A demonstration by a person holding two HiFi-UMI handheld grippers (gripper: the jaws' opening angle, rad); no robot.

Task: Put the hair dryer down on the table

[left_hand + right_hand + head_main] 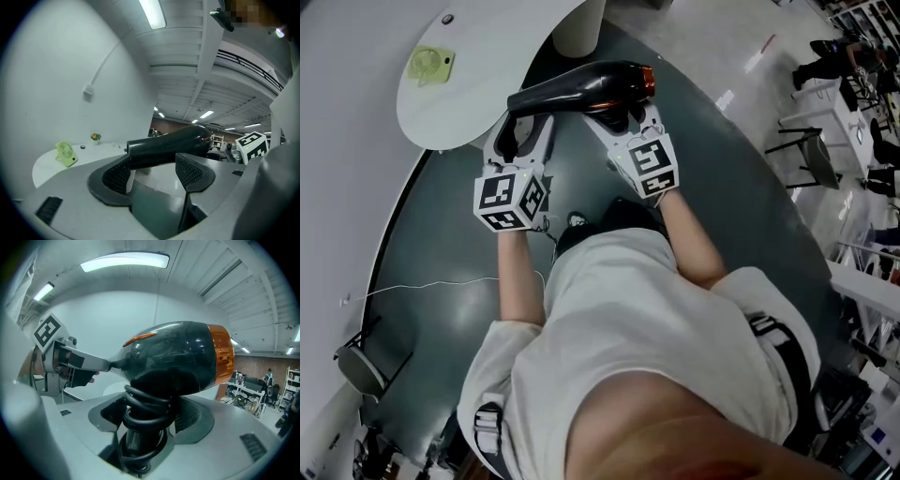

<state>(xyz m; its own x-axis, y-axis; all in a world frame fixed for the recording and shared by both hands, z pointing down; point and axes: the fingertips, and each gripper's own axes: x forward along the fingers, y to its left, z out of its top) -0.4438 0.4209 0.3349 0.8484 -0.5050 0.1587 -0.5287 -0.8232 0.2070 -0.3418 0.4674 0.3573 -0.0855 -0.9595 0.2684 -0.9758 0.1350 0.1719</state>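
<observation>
A white rounded table (478, 94) fills the upper left of the head view, with a small green fan (429, 64) on it. Below spreads a dark grey floor (441, 319), crossed by a thin white cable (422, 285). A chair (358, 367) stands at lower left. Desks (839, 108) line the right edge over paler flooring. A strip light (152, 13) runs overhead.
</observation>
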